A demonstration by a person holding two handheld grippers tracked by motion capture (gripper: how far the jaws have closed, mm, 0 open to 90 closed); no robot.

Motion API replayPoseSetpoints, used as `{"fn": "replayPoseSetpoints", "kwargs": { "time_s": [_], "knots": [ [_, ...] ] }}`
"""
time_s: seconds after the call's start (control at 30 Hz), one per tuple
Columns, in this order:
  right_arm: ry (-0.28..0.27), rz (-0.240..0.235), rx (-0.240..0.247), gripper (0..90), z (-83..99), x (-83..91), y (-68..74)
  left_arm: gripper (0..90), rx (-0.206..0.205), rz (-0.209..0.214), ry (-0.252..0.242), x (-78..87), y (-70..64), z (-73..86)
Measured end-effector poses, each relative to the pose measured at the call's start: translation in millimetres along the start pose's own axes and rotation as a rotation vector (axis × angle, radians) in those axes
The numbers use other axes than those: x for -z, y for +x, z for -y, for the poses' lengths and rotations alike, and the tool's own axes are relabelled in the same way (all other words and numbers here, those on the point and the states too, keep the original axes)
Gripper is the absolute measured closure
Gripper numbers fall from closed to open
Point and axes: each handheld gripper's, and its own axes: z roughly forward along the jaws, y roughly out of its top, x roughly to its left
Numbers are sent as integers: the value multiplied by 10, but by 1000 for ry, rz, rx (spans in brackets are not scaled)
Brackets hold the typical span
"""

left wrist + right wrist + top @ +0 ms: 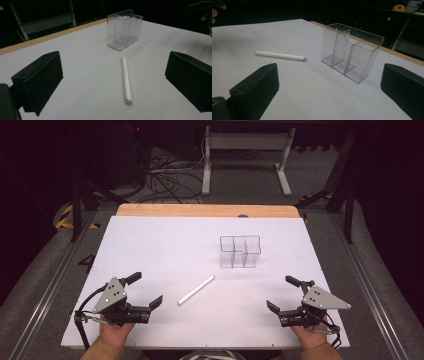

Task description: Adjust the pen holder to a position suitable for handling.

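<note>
Both claws sit low near the front edge of the tabletop [150, 235], one toward each front corner, and nothing is in either grip. The left claw [150, 292] has its jaws spread wide, and its own view looks straight down the length of the white pen [126, 80], which suggests it is lined up for a reach. The right claw [280, 295] is spread just as wide and empty, aimed more at the clear organizer [350, 51]. The pen lies flat on the bare white surface, roughly midway between the side edges and a little toward the front, angled so that its far end points up toward the organizer. That organizer stands upright just beyond it, nearer the back edge and slightly right of centre, its open compartments facing up, ready to take something dropped in from above. My read: the pen is the pick, the organizer the likely destination, and the open jaws are simply set for a first approach.
</note>
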Motion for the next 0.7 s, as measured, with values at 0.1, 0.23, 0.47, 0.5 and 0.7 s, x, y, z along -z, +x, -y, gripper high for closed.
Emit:
{"fn": "replayPoseSetpoints", "kwargs": {
  "time_s": [0.1, 0.23, 0.47, 0.5, 0.7],
  "knots": [
    [0, 0, 4, 25, 8, 16, 12, 19, -9, 15, 9, -24, -7, -44],
    [1, 10, 1, 26, 15, 50, 15, 26, -36, 43, 33, -96, -45, -137],
    [3, 21, -6, 26, 25, 88, 19, 37, -34, 74, 51, -251, -45, -256],
    [2, 20, -6, 26, 26, 90, 18, 38, -34, 76, 54, -278, -43, -271],
    [1, 17, -7, 26, 27, 85, 18, 39, -45, 87, 58, -365, -74, -343]
  ]
}}
